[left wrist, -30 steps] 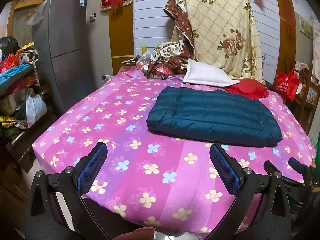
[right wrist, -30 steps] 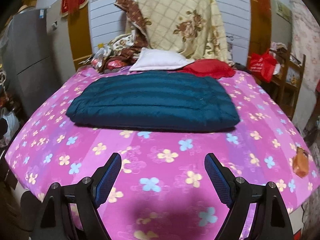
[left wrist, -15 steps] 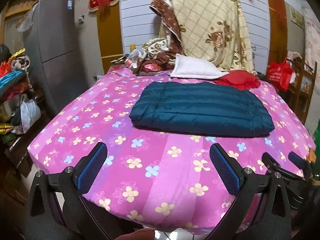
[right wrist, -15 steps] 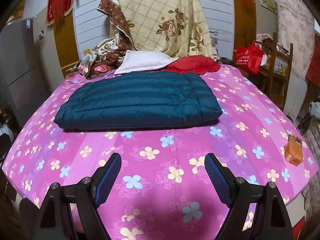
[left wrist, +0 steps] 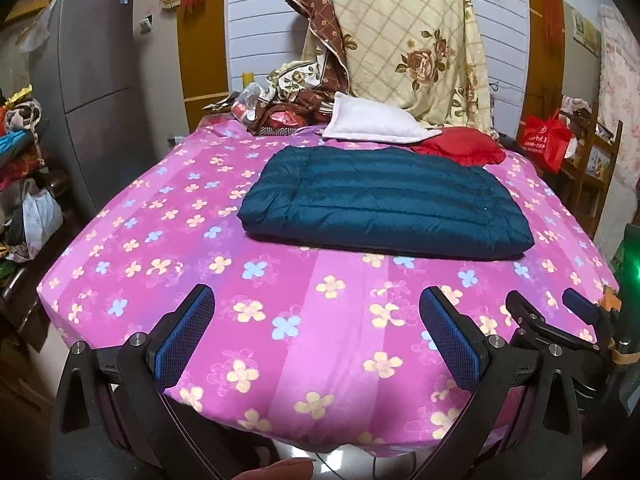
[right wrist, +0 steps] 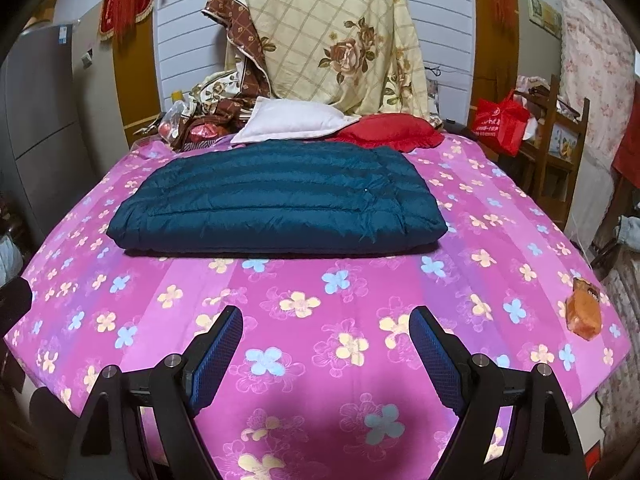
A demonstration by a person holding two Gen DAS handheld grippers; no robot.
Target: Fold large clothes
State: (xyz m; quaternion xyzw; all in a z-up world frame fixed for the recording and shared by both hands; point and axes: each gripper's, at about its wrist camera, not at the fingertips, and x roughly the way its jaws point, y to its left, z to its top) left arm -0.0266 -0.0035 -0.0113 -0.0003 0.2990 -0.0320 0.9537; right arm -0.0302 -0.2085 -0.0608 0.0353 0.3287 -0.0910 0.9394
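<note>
Blue pads line both fingers of the left gripper [left wrist: 316, 332], which hangs released and empty above the near edge of the bed [left wrist: 120, 248], its fingers spread wide with only the pink flowered sheet between them. To its right in the left wrist view, the right gripper [left wrist: 556, 308] shows as a dark frame near the bed's right corner. From its own camera the right gripper [right wrist: 326, 348] is likewise released, fingers [right wrist: 436, 356] wide apart over the sheet, grasping nothing. An orange packet [right wrist: 584, 314] lies on the sheet near the right edge of the bed [right wrist: 520, 240], well apart from everything else.

Farther in, toward the middle of the bed, lies the dark teal quilted jacket [left wrist: 384, 204], folded into a flat, thick rectangle with its long side facing the grippers; in the right wrist view the jacket [right wrist: 276, 196] sits well beyond the fingertips, touched by neither gripper. Just behind it rest a white pillow [right wrist: 292, 118] and a red cushion [right wrist: 388, 130], the pillow partly over the cushion. Behind those, a cream quilt with rose print [right wrist: 332, 32] hangs against the white wall, and a grey fridge [left wrist: 96, 80] stands to the left of the bed
</note>
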